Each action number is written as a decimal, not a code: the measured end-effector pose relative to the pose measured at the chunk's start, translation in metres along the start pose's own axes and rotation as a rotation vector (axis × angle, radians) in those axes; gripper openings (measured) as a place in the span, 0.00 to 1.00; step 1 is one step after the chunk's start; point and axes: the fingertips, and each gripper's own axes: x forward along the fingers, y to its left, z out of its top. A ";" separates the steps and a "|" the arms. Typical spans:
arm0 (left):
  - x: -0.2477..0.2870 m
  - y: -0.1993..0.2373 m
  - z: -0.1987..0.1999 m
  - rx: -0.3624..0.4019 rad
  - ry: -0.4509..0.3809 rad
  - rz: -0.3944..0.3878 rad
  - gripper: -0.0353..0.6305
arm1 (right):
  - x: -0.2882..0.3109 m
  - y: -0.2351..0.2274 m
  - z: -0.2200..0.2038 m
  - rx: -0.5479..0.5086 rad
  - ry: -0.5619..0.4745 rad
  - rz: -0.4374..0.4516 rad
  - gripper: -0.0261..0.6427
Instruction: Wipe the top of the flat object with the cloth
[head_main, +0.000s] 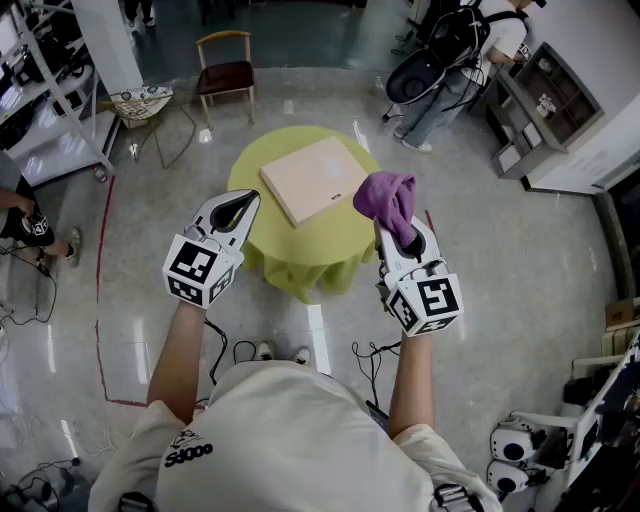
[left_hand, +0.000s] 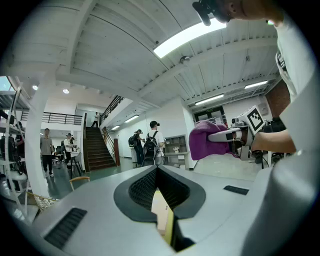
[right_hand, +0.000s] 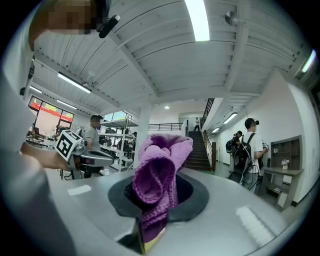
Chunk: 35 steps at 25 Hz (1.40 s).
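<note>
Round table under a yellow-green cover, dead ahead on the shiny floor, and on it the flat object, a pale square board lying turned at an angle across the middle of the tabletop, its right corner reaching close to the table's right edge

Both tools are up in the air on the near side of the table, neither one touching it. The left gripper has its jaws brought together on nothing at all; its own view shows only a thin slit between them, with the board and the table cover far below. The right gripper is clamped tight on the cloth, a purple knitted rag that bunches up above the jaws in a fat fold

Progress, by my reading: the cloth is picked up and ready, but the wiping has not begun. The rag hangs clear above the table's right edge, apart from the board. What is left is the whole job: bring the cloth down flat onto the top and sweep it across

Hard to make out: the rag covers the board's right corner in the head view, the right jaw tips are buried in the fabric, and any dirt on the board is too fine to see
</note>
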 end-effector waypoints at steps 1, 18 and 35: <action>0.000 -0.001 -0.001 0.001 0.002 -0.001 0.06 | 0.000 0.000 0.000 0.001 0.000 0.000 0.14; 0.013 -0.027 -0.003 0.001 0.023 0.014 0.06 | -0.005 -0.018 -0.006 0.036 -0.012 0.068 0.14; 0.076 0.018 -0.021 -0.031 0.020 0.028 0.06 | 0.063 -0.061 -0.037 0.037 0.039 0.075 0.14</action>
